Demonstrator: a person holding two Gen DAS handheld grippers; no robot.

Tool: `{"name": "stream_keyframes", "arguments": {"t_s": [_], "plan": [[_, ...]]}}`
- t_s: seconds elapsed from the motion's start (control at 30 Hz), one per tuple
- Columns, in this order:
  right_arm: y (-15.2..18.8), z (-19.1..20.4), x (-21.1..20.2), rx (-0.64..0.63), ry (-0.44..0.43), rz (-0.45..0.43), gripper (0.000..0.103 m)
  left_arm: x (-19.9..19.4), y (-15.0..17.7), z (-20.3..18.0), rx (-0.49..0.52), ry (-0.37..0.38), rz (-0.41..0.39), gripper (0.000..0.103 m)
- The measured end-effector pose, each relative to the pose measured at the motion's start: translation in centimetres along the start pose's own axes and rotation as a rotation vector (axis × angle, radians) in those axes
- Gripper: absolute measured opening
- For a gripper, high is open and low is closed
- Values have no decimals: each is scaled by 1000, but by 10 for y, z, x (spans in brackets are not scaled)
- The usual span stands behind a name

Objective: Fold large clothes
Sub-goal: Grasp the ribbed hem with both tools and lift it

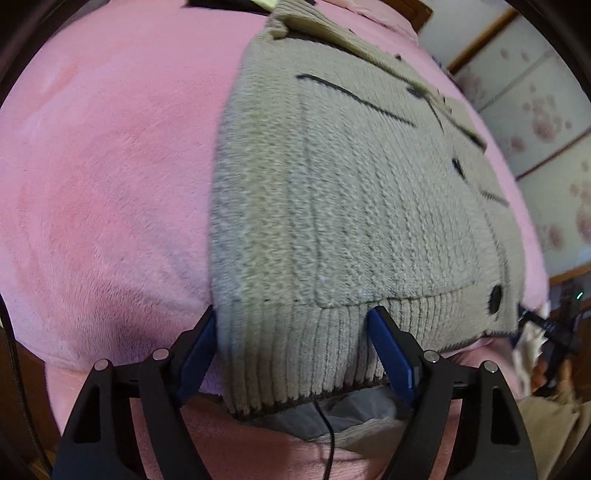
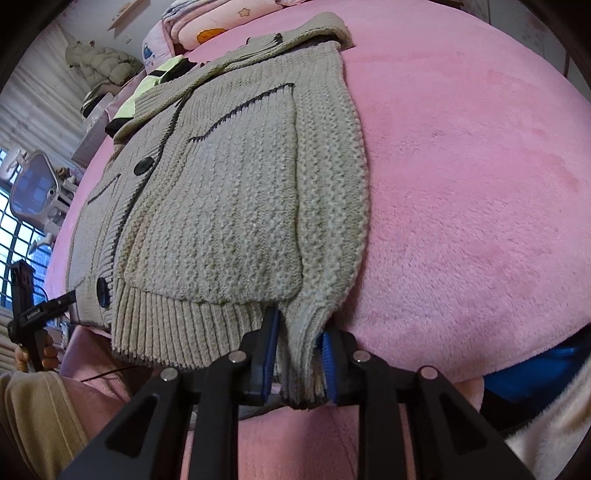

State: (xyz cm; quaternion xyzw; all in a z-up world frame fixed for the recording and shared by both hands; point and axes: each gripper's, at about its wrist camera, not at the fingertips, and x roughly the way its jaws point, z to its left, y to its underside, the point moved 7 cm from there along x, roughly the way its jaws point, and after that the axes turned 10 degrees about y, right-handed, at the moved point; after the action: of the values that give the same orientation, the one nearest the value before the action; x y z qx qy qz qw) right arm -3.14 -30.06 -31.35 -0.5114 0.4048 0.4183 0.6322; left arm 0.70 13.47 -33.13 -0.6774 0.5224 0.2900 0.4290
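Beige chunky knit, the cardigan (image 1: 354, 192) lies flat on a pink plush blanket (image 1: 103, 192) that covers the bed, its ribbed hem at the near edge and its collar at the far end. Dark trim outlines the pockets, and dark round buttons (image 2: 144, 165) run down the front placket.

The left claw (image 1: 295, 332) stands wide at the hem's left corner: one blue pad (image 1: 201, 343) is just outside the cardigan's left edge, the other lies against the ribbing further right, with the hem spanning the gap between them. Whether the pads press the knit cannot be told.

The right claw (image 2: 299, 343) is drawn in narrow on the hem's right corner, where the ribbing is bunched into a fold squeezed between its blue pads (image 2: 271, 343).

In the right wrist view, a yellow-green and black garment (image 2: 155, 83) lies at the far left beside the collar, and pillows (image 2: 207, 26) sit at the far end of the bed. A puffy jacket (image 2: 101, 61) hangs at the far left.
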Motion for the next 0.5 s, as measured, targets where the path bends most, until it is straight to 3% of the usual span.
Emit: {"name": "stream_keyframes", "arguments": {"t_s": [0.07,0.13,0.3,0.4,0.5], "plan": [[0,4,-1,-29,10,-5,14,3,0,-5,24,-45,13,60],[0,9,-4,-57,27,-10,10,3,-3,-18,51,-10,38,11],[-9,19,-32,-94,32,-56,8,-9,-15,-34,46,-22,85,9],[-30,15,-69,-36,-43,-141,7,-34,-37,-47,-55,104,26,8],[-61,14,-107,11,-119,-231,7,-69,-67,-62,-92,224,-87,8]]}}
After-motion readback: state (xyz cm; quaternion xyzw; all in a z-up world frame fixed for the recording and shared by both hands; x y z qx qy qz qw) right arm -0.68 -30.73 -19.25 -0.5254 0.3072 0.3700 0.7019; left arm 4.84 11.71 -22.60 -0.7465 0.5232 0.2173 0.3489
